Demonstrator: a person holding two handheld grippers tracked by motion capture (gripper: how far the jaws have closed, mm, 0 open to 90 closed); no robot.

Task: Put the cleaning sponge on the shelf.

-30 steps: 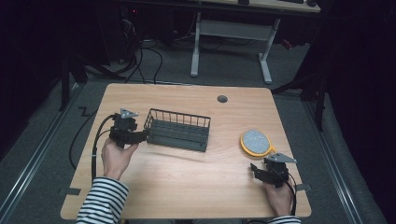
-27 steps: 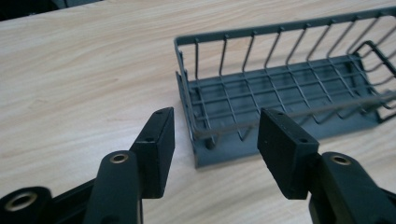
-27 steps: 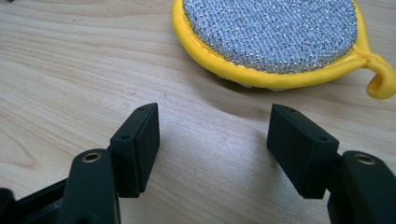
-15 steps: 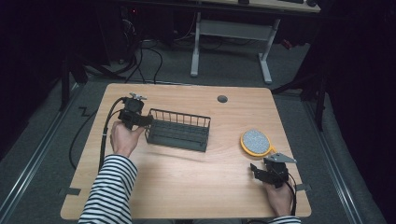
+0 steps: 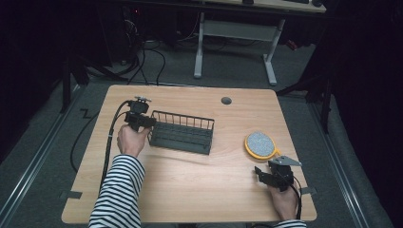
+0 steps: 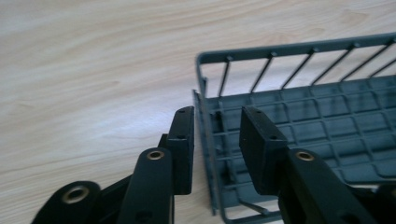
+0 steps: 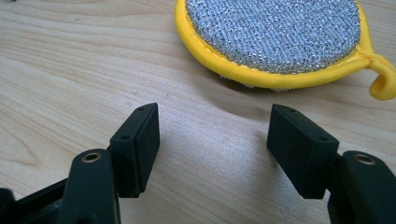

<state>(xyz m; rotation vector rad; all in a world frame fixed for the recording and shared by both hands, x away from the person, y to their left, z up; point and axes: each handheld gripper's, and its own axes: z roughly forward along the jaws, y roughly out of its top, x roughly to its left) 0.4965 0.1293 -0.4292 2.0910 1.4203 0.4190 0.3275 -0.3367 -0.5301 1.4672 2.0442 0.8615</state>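
Observation:
A dark wire basket (image 5: 183, 135) sits left of centre on the wooden table. My left gripper (image 5: 151, 124) is at its left end, and its jaws straddle the basket's end wall (image 6: 205, 140). They have just been closing; one pad lies close to the wire while a gap still shows at the other pad (image 6: 261, 149). A round yellow scrubber with a silver mesh face (image 5: 260, 144) lies at the right. My right gripper (image 5: 259, 173) rests just on the near side of the scrubber (image 7: 275, 32), open, with bare wood between its fingers (image 7: 212, 126).
A round cable hole (image 5: 226, 100) is near the table's far edge. The left gripper's black cable (image 5: 110, 142) trails off the table's left side. A white desk frame (image 5: 235, 42) stands on the floor beyond.
The left hand has moved away from the person along the basket's left end, and its jaws have narrowed around the end wall. The right hand has stayed put.

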